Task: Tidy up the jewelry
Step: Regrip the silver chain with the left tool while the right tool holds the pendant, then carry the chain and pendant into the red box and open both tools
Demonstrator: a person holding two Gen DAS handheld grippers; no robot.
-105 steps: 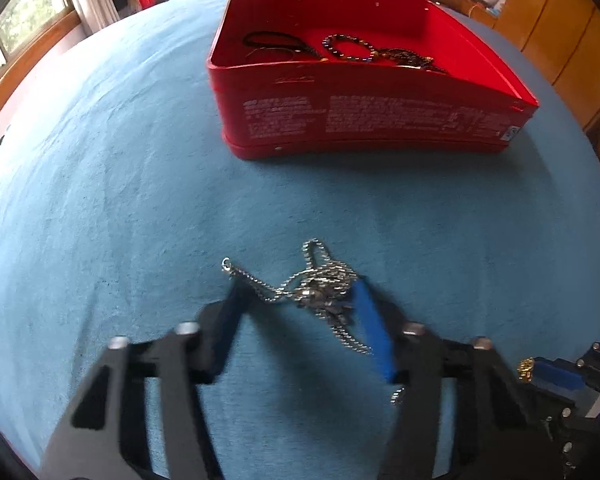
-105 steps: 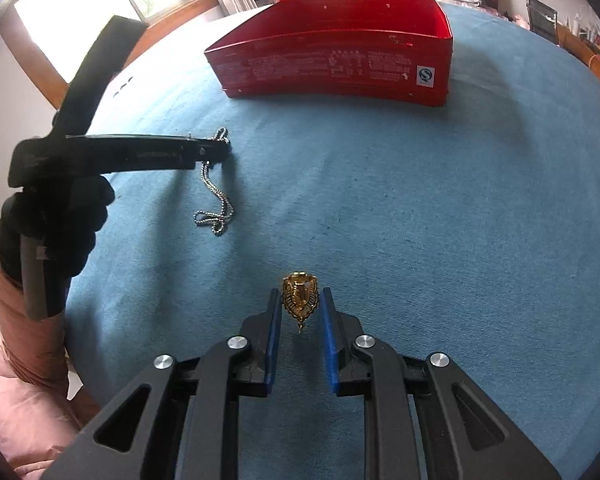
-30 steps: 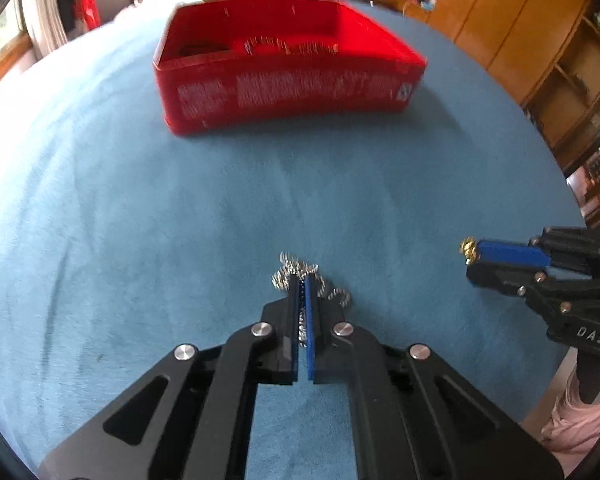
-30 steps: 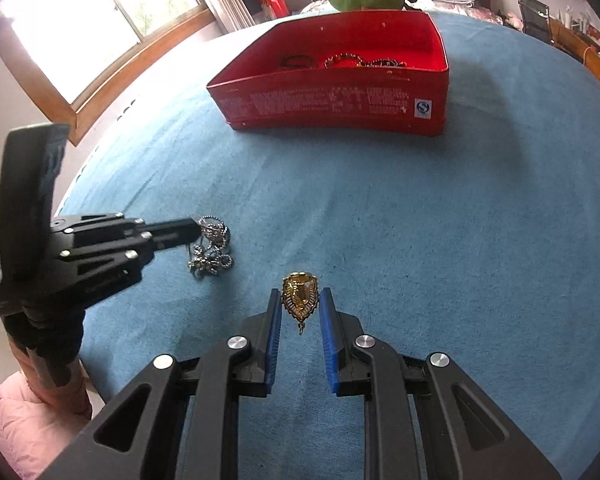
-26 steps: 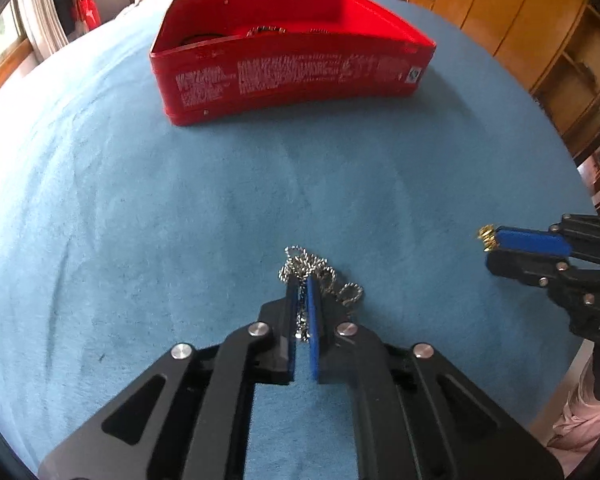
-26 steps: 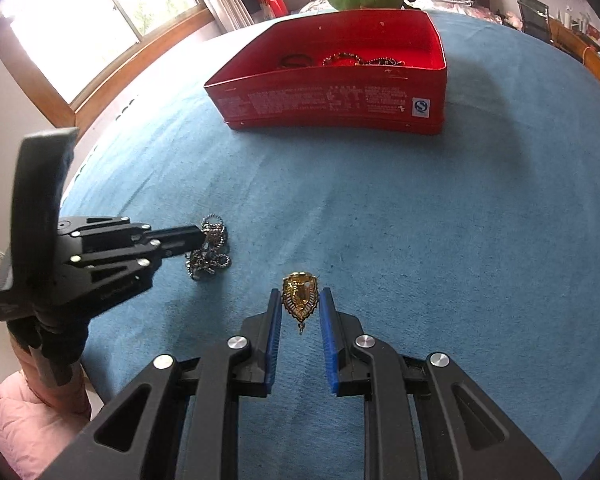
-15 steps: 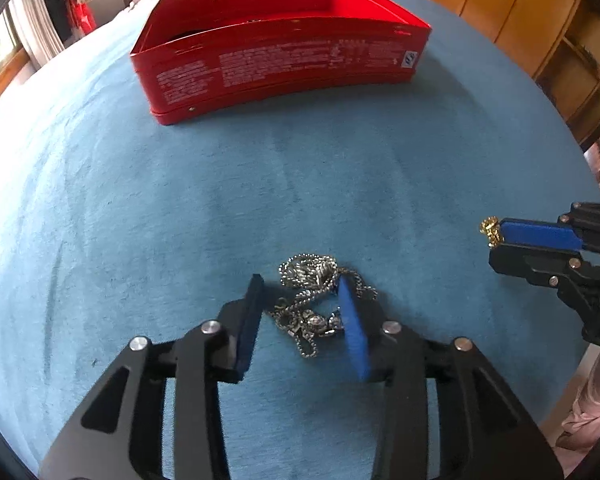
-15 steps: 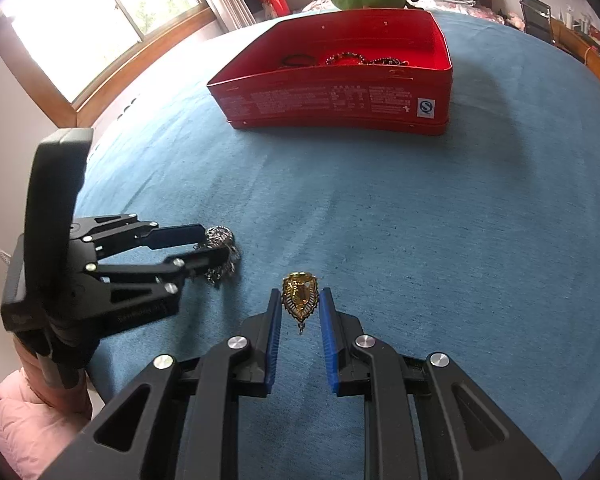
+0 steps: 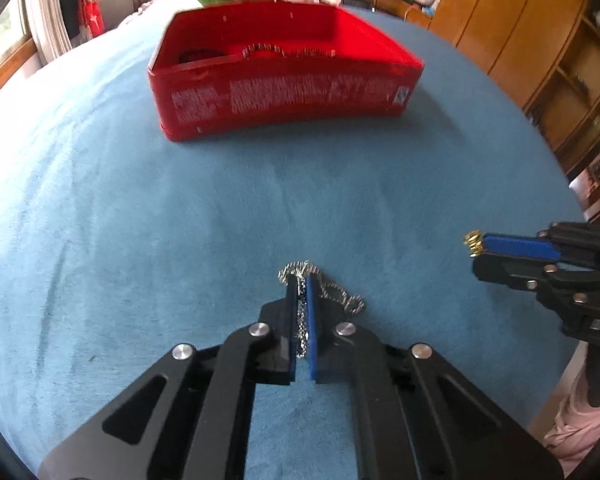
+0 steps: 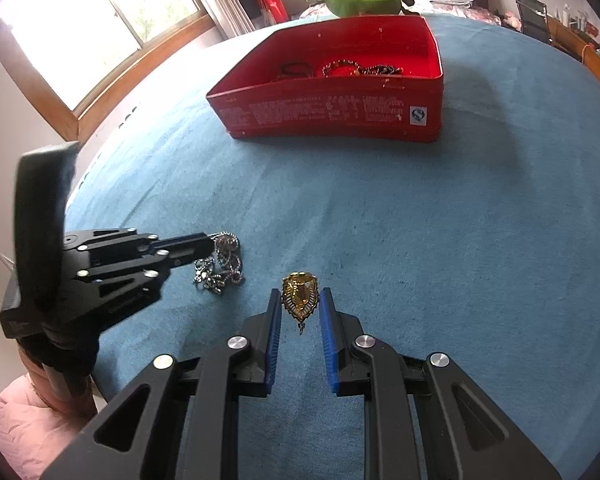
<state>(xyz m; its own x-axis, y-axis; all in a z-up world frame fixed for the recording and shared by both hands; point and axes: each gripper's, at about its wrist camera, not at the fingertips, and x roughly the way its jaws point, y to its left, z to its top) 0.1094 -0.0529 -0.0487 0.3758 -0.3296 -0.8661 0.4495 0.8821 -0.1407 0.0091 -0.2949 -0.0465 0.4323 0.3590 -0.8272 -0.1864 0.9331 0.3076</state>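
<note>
Near the blue cloth's near edge, the left gripper pinches the silver chain while the right gripper clamps the gold pendant.

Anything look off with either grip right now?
Left gripper pinches only part of the silver chain; the rest lies bunched on the blue cloth. Right gripper holds the gold pendant cleanly.

Blue-covered table carries red box, silver chain.
</note>
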